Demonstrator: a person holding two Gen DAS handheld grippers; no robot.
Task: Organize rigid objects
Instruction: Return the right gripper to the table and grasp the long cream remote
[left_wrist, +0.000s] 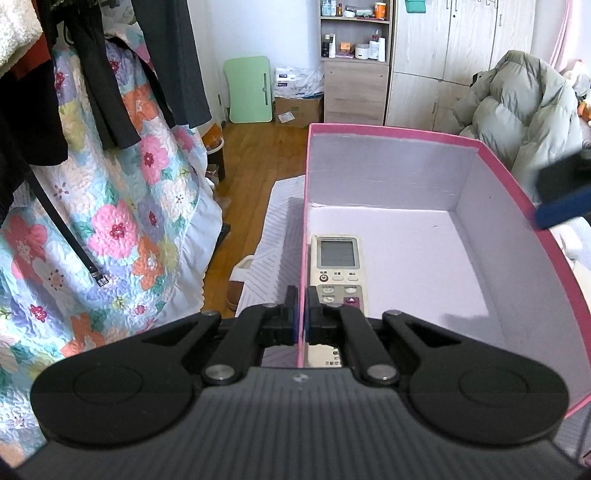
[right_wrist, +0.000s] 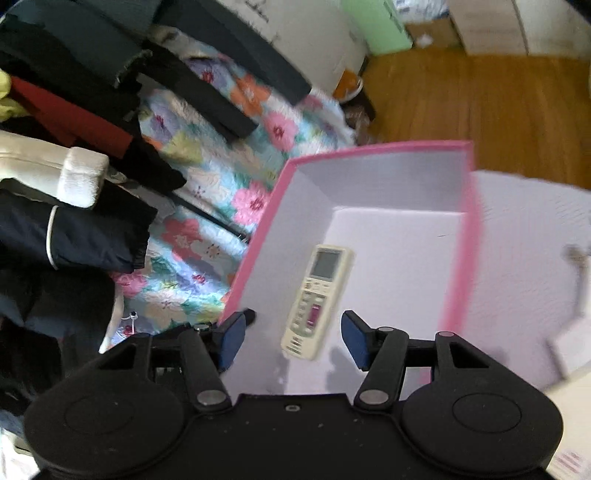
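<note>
Left wrist view only: left tool (left_wrist: 302, 314) pinching pink box (left_wrist: 391, 130) wall.

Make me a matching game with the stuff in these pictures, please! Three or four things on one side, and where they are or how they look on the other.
Things:
1. remote control
2. left gripper
3. right gripper
4. pink box

Descriptions:
A. open, holding nothing, above the box
B. lying flat on the box floor, screen up
C. pink outside, white inside
D. pinched shut on the box's side wall

Pairs: 1-B, 2-D, 3-A, 4-C
</note>
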